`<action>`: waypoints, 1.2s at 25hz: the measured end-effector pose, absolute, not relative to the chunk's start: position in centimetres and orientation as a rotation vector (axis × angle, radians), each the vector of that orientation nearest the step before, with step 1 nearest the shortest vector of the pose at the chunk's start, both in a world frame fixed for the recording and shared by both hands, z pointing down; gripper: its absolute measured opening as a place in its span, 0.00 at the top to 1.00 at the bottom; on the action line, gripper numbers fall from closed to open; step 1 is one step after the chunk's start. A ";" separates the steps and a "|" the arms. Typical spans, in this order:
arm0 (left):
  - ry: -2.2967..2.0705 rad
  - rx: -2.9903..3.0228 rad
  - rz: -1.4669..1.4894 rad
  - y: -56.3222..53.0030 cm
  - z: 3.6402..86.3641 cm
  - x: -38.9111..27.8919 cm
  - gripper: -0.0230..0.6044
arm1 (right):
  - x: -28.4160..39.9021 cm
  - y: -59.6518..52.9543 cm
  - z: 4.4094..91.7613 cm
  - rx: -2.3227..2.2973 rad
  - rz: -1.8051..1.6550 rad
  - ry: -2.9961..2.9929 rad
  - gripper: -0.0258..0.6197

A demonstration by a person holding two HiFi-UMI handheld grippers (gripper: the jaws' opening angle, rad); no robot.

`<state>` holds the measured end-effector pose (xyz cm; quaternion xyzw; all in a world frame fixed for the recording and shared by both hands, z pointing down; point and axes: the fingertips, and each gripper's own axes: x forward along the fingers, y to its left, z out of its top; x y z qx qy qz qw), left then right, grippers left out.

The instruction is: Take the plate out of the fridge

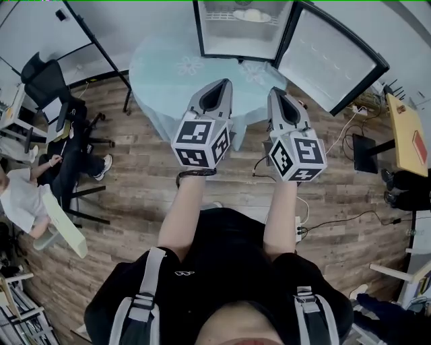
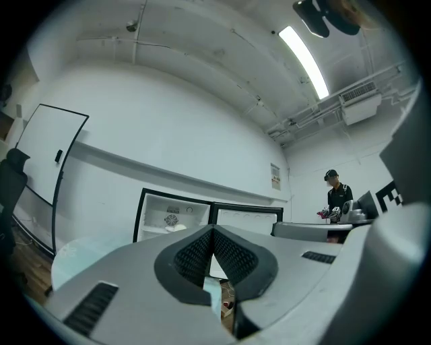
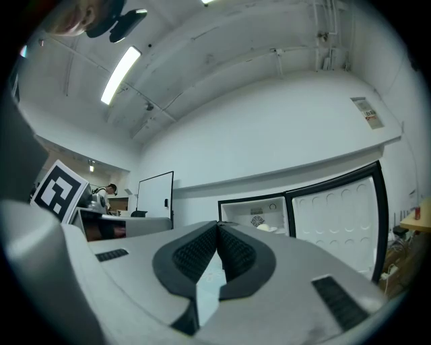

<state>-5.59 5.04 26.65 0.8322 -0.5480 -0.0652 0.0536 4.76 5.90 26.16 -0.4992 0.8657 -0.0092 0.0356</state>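
Observation:
A small fridge (image 1: 244, 30) stands open at the far side of a round table with a pale blue cloth (image 1: 168, 71). On its upper shelf lies a pale plate (image 1: 252, 15), which also shows as plate (image 2: 176, 228) and plate (image 3: 267, 227) in the two gripper views. My left gripper (image 1: 222, 85) and right gripper (image 1: 275, 92) hover side by side at the table's near edge, well short of the fridge. The left gripper (image 2: 213, 229) and the right gripper (image 3: 217, 224) are both shut, with nothing between their pads.
The fridge door (image 1: 331, 59) swings out to the right. A yellow table (image 1: 407, 131) and cables on the wooden floor lie at the right. At the left are an office chair (image 1: 44, 81) and a seated person (image 1: 20, 202). Another person (image 2: 335, 199) stands far off.

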 end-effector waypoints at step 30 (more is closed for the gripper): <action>-1.494 2.492 -0.321 -5.1 29.4 -8.1 0.97 | 4.2 -4.9 28.0 -1.689 -0.024 2.648 0.96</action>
